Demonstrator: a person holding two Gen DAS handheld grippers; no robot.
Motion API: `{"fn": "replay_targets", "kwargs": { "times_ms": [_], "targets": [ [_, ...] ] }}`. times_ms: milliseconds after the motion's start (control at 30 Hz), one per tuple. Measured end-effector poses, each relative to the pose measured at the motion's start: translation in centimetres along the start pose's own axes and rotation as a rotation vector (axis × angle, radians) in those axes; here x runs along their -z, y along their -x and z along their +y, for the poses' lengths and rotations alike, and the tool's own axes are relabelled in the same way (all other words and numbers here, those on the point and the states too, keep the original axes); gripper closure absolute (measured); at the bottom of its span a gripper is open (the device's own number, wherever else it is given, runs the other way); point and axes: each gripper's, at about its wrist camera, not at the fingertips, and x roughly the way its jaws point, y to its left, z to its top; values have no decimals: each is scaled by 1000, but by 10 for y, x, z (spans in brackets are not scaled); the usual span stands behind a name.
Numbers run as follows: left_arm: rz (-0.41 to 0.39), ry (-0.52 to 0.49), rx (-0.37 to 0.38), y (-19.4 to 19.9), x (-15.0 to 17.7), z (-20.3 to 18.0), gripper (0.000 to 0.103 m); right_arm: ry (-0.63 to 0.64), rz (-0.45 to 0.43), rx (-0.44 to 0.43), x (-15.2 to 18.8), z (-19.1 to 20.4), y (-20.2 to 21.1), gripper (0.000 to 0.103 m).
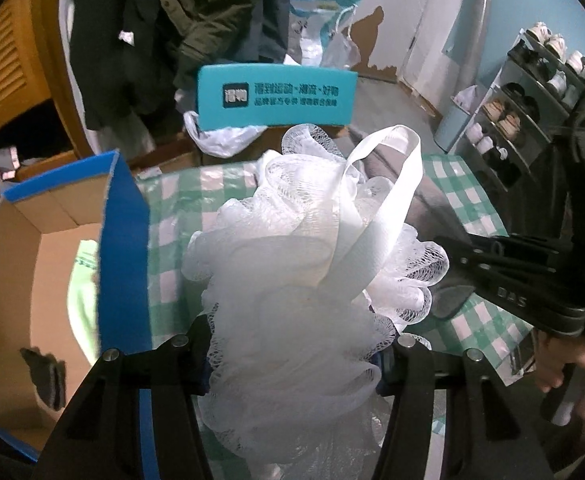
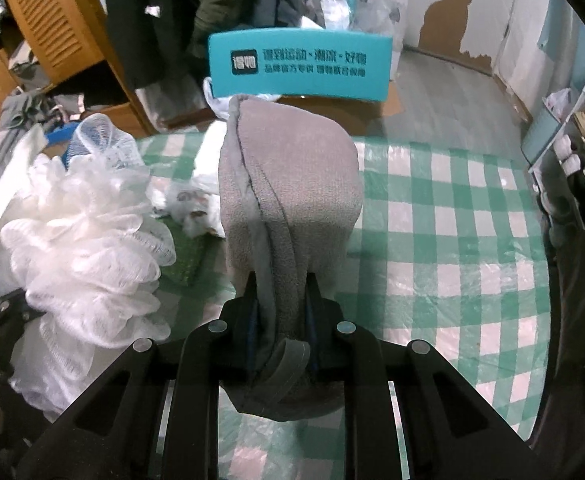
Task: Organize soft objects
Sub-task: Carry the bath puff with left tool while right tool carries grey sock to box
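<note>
The white mesh puff [image 1: 292,264] sits clamped in the left gripper [image 1: 296,360], above the checked cloth [image 1: 472,200], beside a cardboard box [image 1: 20,264]. The grey towel [image 2: 288,200] is pinched narrowly in the right gripper [image 2: 282,320].

Grippers: two, left gripper [image 1: 292,344] and right gripper [image 2: 280,320].
Loofah [image 1: 292,280]: one, white mesh, between the left jaws.
Towel [image 2: 288,200]: one, grey, between the right jaws.
Box [image 1: 12,280]: one, cardboard with blue rim, left of the left gripper.
Green sponge [image 2: 184,256]: one, left of the right gripper.
Teal chair back [image 2: 300,64]: one, ahead of both.
</note>
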Motion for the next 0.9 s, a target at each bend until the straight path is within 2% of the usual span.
{"fn": "replay_targets", "kwargs": {
  "times_ms": [333, 900],
  "targets": [
    [-56, 13, -46, 21, -6, 14, 46, 40, -68, -20, -2, 17, 32, 86],
    [-158, 56, -135, 64, -12, 52, 47, 127, -149, -64, -20, 58, 62, 86]
  ]
}}
